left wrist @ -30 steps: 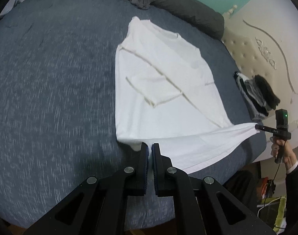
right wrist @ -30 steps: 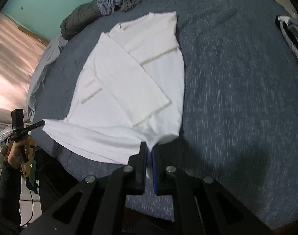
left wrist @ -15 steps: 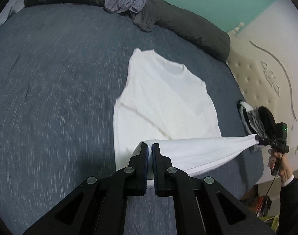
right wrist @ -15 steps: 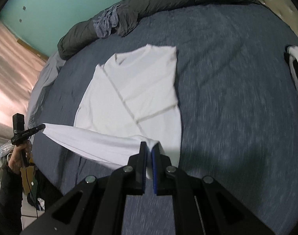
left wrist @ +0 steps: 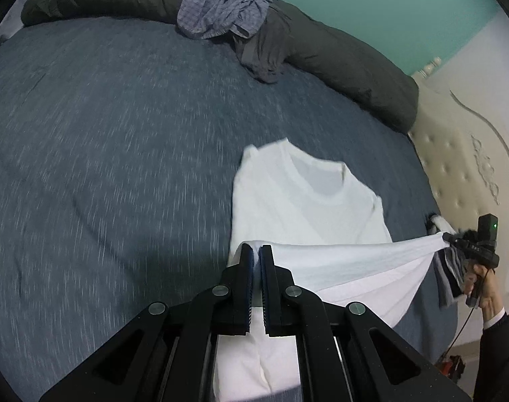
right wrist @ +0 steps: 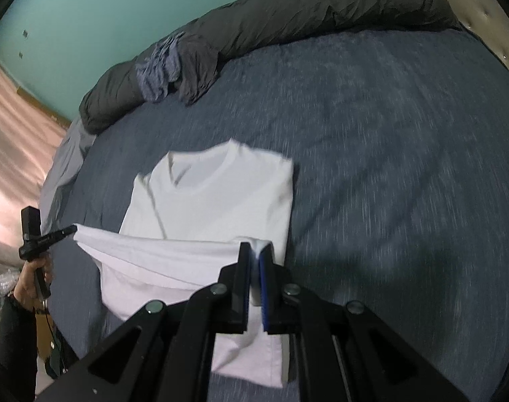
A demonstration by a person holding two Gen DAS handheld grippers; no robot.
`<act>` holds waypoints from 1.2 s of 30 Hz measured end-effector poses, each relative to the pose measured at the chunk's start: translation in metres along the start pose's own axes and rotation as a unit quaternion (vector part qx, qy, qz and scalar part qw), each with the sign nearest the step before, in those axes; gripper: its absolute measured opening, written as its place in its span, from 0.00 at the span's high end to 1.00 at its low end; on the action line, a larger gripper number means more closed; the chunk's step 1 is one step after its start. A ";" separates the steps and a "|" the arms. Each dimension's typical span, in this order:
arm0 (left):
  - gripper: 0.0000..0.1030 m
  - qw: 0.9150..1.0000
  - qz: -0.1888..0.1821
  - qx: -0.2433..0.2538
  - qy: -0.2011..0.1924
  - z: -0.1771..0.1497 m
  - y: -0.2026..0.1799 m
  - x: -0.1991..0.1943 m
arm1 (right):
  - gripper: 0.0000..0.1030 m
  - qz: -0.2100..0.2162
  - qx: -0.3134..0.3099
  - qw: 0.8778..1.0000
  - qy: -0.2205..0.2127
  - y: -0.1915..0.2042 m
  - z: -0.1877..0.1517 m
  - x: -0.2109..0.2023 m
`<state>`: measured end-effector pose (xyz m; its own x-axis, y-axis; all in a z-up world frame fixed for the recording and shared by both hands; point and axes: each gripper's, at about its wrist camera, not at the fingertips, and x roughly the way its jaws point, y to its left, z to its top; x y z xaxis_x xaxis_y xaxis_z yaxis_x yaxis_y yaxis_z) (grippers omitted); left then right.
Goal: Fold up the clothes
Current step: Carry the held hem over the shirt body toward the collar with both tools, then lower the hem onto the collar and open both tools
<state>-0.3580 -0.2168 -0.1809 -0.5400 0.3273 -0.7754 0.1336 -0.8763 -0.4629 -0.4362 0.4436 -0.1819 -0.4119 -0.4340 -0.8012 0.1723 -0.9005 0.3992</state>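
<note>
While the blue bed (left wrist: 103, 167) fills both views, the white T-shirt (left wrist: 304, 201) lies near its foot edge, collar pointing toward the dark duvet (left wrist: 338, 57) bunched along the far side. A second ago the hem sat low by that foot edge, with both folded-in sleeves showing; now it has been lifted and carried up over the shirt's body, and the sleeves are hidden beneath the raised cloth. That reads as the bottom-to-top fold, about halfway to the collar!

Left hand-held gripper (left wrist: 256, 251) is clenched on one hem corner, right hand-held gripper (right wrist: 255, 249) clenched on the other, and the hem is stretched taut between them above the shirt. Beyond the shirt, up on the duvet, sits a crumpled purple checked garment (left wrist: 217, 10) beside a grey one (left wrist: 264, 50). Smaller still, a little stack of dark and striped clothes (left wrist: 450, 268) peeks out past the right hem corner, by the cream headboard (left wrist: 472, 167). By my judgement, the hem needs laying level with the shoulders to close this fold squarely.
</note>
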 end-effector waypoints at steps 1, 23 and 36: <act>0.96 1.000 0.001 -0.001 -0.002 0.008 0.001 0.005 | 0.96 -0.002 0.000 1.000 -0.004 -0.002 0.009 0.005; 0.96 0.999 0.046 -0.010 -0.024 0.119 0.029 0.114 | 0.96 -0.073 0.023 0.996 -0.046 -0.036 0.115 0.113; 0.77 0.997 0.032 -0.052 -0.055 0.109 0.062 0.144 | 0.78 -0.077 0.086 0.990 -0.076 -0.069 0.096 0.154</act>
<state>-0.5176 -0.2622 -0.2740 -0.6149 0.2254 -0.7557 0.2532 -0.8511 -0.4598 -0.5977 0.4414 -0.2903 -0.5532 -0.2715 -0.7876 -0.0520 -0.9323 0.3579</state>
